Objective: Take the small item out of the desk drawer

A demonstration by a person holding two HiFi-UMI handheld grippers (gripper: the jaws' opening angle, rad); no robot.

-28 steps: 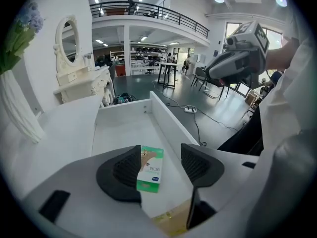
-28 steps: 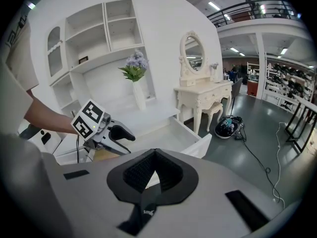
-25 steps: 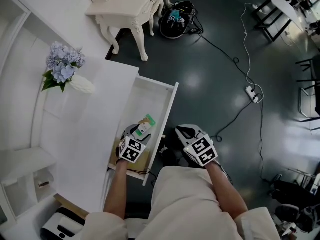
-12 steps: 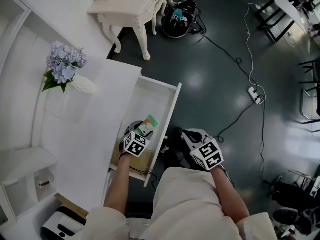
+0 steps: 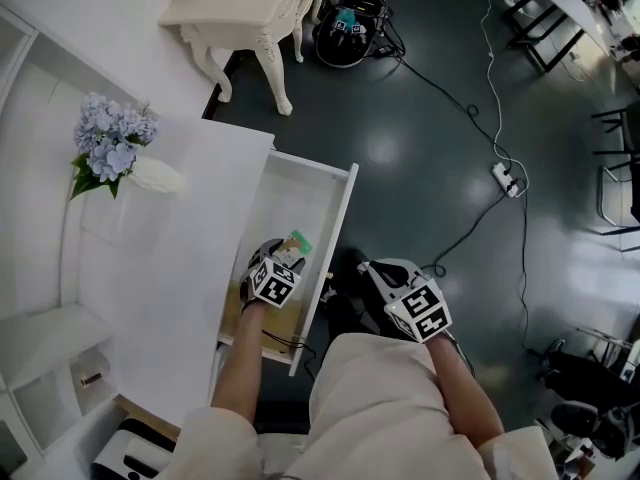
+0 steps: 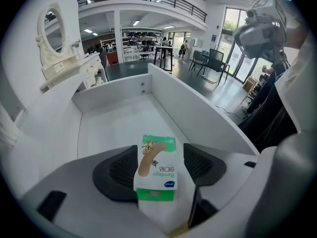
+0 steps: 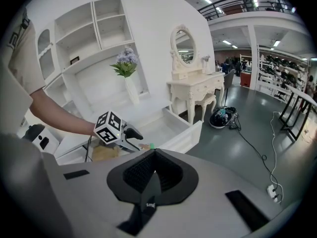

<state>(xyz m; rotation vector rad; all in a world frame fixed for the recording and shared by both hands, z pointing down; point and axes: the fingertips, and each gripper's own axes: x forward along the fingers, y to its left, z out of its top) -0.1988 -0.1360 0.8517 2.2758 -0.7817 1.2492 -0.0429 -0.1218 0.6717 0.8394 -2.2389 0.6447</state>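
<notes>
A small white and green bandage box (image 6: 155, 168) stands between the black pads (image 6: 120, 169) of my left gripper (image 6: 158, 167), which is shut on it. In the head view that gripper (image 5: 284, 256) is inside the open white desk drawer (image 5: 341, 223), near its front end, with the box (image 5: 294, 245) at its tips. The right gripper view shows the same gripper (image 7: 130, 135) over the drawer (image 7: 174, 132). My right gripper (image 5: 368, 268) hangs outside the drawer, to its right above the dark floor. Its jaws (image 7: 151, 180) are shut with nothing in them.
The white desk top (image 5: 165, 268) lies left of the drawer, with a vase of pale blue flowers (image 5: 110, 148). Something tan (image 5: 238, 320) lies at the drawer's near end. A cream dressing table (image 5: 240, 8), a black device (image 5: 345, 23) and a power strip with cable (image 5: 503, 180) stand on the floor.
The left gripper keeps the box at about the same spot in the drawer. The right gripper has drifted slightly right and towards me. The head view has shifted a little.
</notes>
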